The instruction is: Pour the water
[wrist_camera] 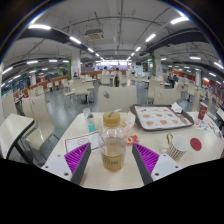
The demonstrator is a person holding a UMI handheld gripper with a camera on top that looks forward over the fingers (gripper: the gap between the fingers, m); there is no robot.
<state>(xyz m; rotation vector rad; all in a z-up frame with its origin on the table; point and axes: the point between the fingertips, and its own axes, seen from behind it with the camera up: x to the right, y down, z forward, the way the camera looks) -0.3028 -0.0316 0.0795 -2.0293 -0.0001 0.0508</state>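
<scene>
A clear plastic cup [113, 148] holding pale liquid stands on the white table [60, 160], between my two fingers. My gripper [113, 157] is open, and a small gap shows on each side between the cup and the purple pads [78, 155]. Just behind the cup stands a second container with an orange-brown top [111, 119]. A small clear bottle with a blue label [90, 123] is to its left, beyond the left finger.
A brown-rimmed tray [160, 118] lies on the table beyond the right finger. A striped paper cup [175, 149] and a red round object [196, 143] sit to the right. Pale chairs [18, 132] stand left of the table; more tables and chairs fill the hall behind.
</scene>
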